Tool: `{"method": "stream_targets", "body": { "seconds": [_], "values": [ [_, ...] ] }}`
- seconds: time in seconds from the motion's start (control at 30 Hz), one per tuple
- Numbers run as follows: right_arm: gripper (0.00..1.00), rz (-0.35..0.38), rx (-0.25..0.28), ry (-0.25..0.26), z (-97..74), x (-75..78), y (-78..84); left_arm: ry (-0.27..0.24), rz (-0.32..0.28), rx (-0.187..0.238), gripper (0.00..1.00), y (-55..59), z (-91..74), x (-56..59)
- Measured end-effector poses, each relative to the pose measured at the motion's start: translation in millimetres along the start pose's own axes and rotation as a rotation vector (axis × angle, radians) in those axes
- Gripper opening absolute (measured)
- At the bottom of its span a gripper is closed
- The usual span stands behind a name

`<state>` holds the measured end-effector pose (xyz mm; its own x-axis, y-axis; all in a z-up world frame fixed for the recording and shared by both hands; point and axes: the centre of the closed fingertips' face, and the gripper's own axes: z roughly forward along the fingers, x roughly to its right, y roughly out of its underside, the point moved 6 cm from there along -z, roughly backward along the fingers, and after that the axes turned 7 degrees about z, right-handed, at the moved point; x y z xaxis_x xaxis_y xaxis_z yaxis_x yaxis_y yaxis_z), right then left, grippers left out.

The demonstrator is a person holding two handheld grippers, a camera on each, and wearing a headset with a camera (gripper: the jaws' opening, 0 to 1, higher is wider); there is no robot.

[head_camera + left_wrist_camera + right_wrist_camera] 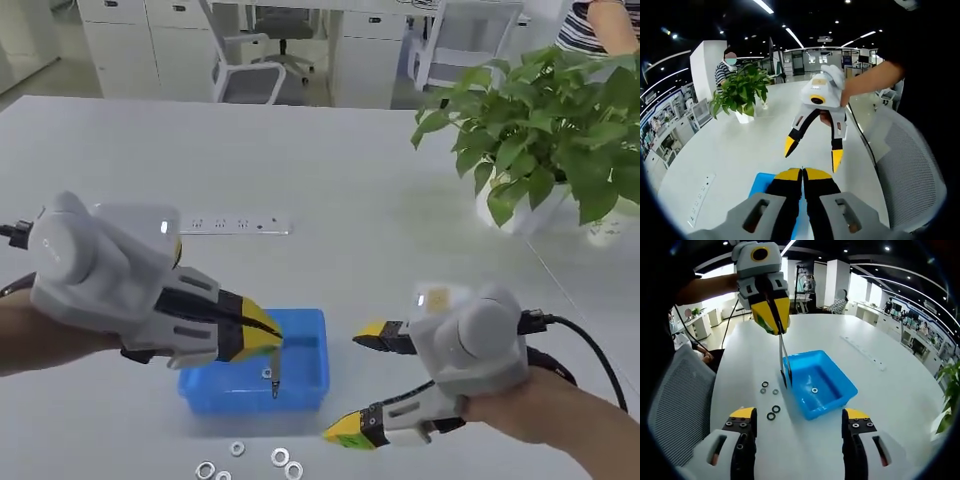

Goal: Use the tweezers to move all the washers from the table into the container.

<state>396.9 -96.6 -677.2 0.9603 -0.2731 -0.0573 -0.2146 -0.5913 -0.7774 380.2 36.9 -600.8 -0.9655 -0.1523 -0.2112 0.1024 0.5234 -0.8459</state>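
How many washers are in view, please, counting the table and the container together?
6. One washer lies in the blue container. Five sit on the table beside it: a trio and a pair. The container walls might hide more.

The container (834, 403) is seen in glossy blue plastic on a smooth, matt white table (350, 170). The washers (771, 416) and tweezers (783, 357) are shown in bright metal.
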Motion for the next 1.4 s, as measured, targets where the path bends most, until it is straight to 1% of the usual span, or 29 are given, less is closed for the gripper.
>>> {"method": "stream_targets", "body": {
  "seconds": [0.07, 0.17, 0.27, 0.7, 1.07, 1.4],
  "values": [
    [0.73, 0.004, -0.004, -0.005, -0.4, -2.3, 3.4, 0.006, 0.000, 0.002, 0.05, 0.1, 2.3, 3.3],
    [0.75, 0.009, -0.008, 0.003, -0.9, -3.4, 7.7, 0.013, -0.006, 0.012, 0.05, 0.6, 5.2, 8.1],
    [0.77, 0.010, -0.008, 0.004, -1.3, -5.4, 10.4, 0.020, -0.007, 0.014, 0.05, 3.2, 9.2, 13.0],
    [0.85, 0.025, 0.012, -0.009, -0.7, -12.0, 16.1, 0.040, -0.028, 0.019, 0.05, 12.6, 20.4, 26.6],
    [0.87, 0.025, -0.008, -0.018, 2.3, -17.7, 23.4, 0.061, -0.041, 0.024, 0.05, 16.6, 27.6, 37.6],
    [0.86, 0.028, -0.012, -0.030, 5.3, -21.6, 25.6, 0.076, -0.048, 0.021, 0.05, 17.7, 34.4, 44.1]
  ]
}}
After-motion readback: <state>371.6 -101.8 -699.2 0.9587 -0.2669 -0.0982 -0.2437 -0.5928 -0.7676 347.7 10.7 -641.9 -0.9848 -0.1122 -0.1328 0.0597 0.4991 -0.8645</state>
